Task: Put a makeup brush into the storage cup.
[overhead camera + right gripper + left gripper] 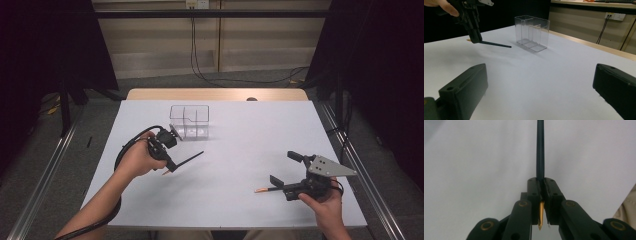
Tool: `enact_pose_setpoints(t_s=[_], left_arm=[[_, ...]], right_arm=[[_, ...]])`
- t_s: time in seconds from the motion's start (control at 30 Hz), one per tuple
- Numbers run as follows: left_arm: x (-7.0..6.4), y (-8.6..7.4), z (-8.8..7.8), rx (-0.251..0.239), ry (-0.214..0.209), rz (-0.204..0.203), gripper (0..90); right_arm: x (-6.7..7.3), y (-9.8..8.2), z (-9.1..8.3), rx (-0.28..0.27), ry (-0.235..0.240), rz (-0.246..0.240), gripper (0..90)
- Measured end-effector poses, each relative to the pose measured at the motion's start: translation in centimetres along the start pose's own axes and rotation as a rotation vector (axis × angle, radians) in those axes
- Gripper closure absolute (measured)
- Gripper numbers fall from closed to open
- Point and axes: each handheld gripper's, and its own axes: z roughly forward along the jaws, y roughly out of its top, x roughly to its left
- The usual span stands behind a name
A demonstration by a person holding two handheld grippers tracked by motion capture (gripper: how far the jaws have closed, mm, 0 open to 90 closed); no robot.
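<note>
Jaws, left gripper [171, 167]: pinched on a slim dark pencil with a golden tip [187, 161], held just above the sheet.
Jaws, right gripper [284, 169]: spread wide, nothing between them.
Surface: white sheet over a wooden table [215, 94]; clear plastic divided box [190, 121] near the pencil.
Room: grey floor, dark curtains, wall socket with black cables [195, 45].
High view: second pencil with an orange tip [266, 189] beside the right gripper.
Left gripper view: golden tip [540, 216] behind the pads.

The left tongs [171, 165] are clamping tight, their jaws pointing down and toward the right tongs [284, 169], which are sitting well apart with jaws spread wide, cradled in the right hand [327, 205].
</note>
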Motion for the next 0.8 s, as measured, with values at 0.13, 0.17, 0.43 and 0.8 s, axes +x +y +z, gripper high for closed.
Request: enact_pose_setpoints(t_s=[0.13,0.17,0.43,0.8], left_arm=[[-0.6,0.7,0.0,-0.005,-0.011,0.030,84.1],[-0.8,0.9,0.0,-0.003,-0.012,0.038,84.1],[-2.0,2.2,0.3,-0.006,-0.035,0.093,84.1],[-3.7,4.2,0.6,-0.016,-0.069,0.159,84.1]], right_arm=[[-0.1,0.2,0.2,0.000,0.006,-0.006,0.0],[-0.1,0.2,0.2,0.000,0.006,-0.006,0.0],[-0.2,0.5,0.9,0.009,0.031,0.001,0.0],[0.2,1.1,2.1,0.037,0.094,-0.028,0.0]])
